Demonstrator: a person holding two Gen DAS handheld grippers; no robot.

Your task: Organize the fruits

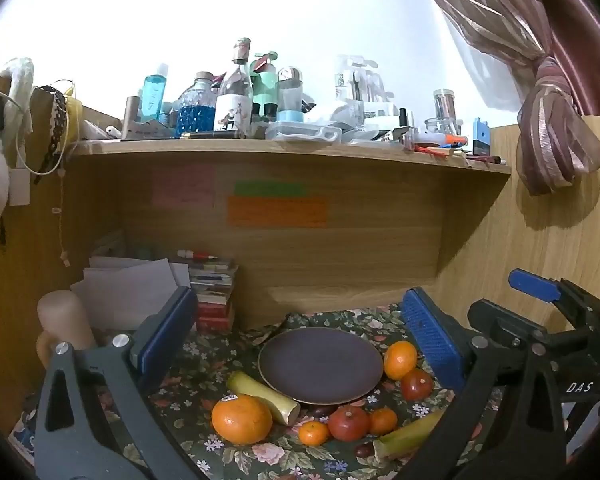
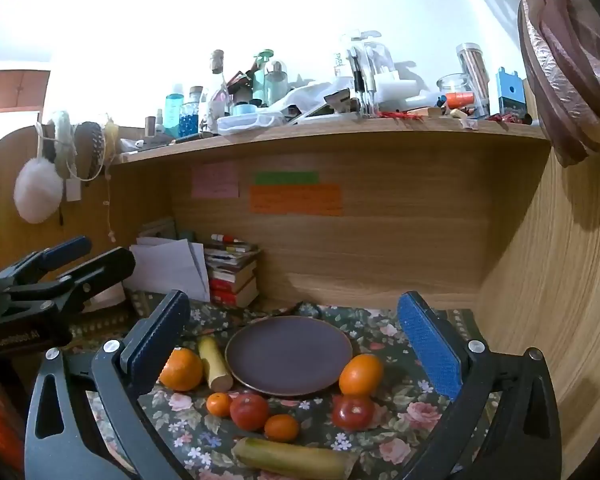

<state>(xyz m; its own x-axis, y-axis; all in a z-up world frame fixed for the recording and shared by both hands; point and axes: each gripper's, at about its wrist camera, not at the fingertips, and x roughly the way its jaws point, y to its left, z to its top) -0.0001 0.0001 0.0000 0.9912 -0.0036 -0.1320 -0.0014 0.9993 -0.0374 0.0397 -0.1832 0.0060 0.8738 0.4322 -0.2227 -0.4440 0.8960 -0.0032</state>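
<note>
My left tongs (image 1: pixel 296 340) and right tongs (image 2: pixel 296 340) are wide open and empty, so I'd grab the big round orange (image 1: pixel 242 420) beside the plate (image 1: pixel 320 364) around its firm, smooth middle.

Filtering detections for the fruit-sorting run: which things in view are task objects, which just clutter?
Job:
plate, nothing on it
oranges
small mandarins
red fruits
yellow-green sticks, maybe banana pieces
left tool and right tool, both open

Lying about:
bottles on the shelf
sticky notes
book stack
</note>
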